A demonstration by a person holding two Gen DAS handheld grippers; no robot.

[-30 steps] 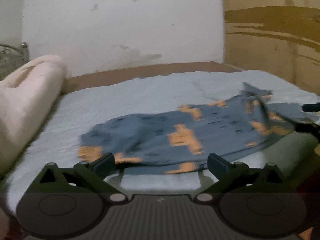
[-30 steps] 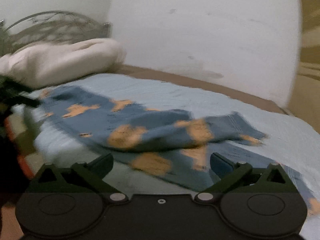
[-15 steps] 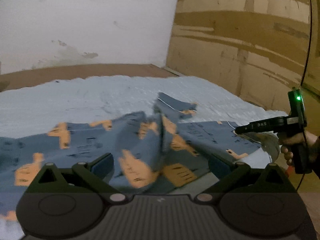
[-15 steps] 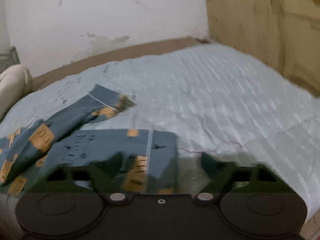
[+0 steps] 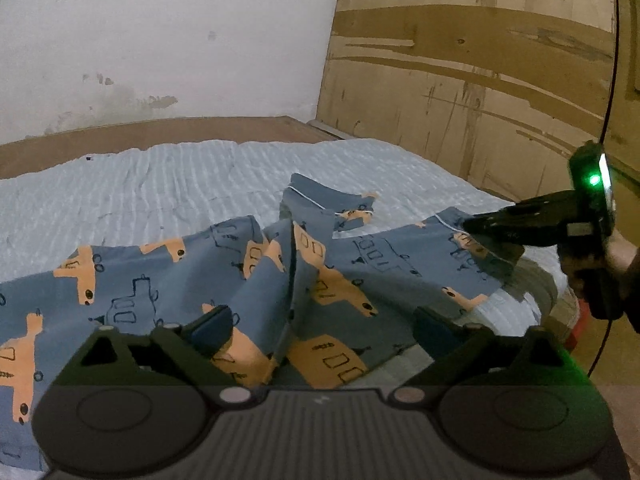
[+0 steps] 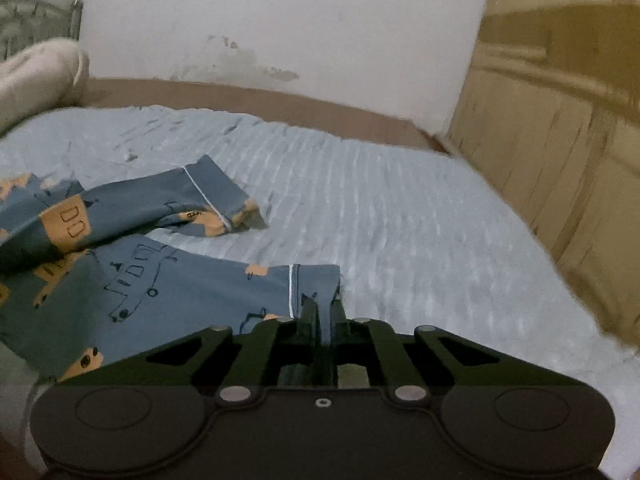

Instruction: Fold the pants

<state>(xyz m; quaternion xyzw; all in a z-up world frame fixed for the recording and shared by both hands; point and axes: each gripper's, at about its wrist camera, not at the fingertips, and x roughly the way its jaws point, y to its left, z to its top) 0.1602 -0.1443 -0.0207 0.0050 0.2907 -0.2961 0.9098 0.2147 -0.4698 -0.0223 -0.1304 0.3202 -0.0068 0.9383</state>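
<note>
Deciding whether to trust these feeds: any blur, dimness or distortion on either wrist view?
Left wrist view: sharp on the pants, dim overall, with heavy fisheye bending of the wooden panel. Right wrist view: motion smear along the right side of the bedsheet, sharper near the cuff.

No text, label, brand or number can be read anywhere; the pants (image 5: 168,280) carry only drawn vehicles.

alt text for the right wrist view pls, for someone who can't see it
The right gripper is shut on the hem of one leg of blue pants printed with orange vehicles, lying rumpled on a pale blue bedspread. The other leg lies behind it to the left, with a white wall beyond.
</note>
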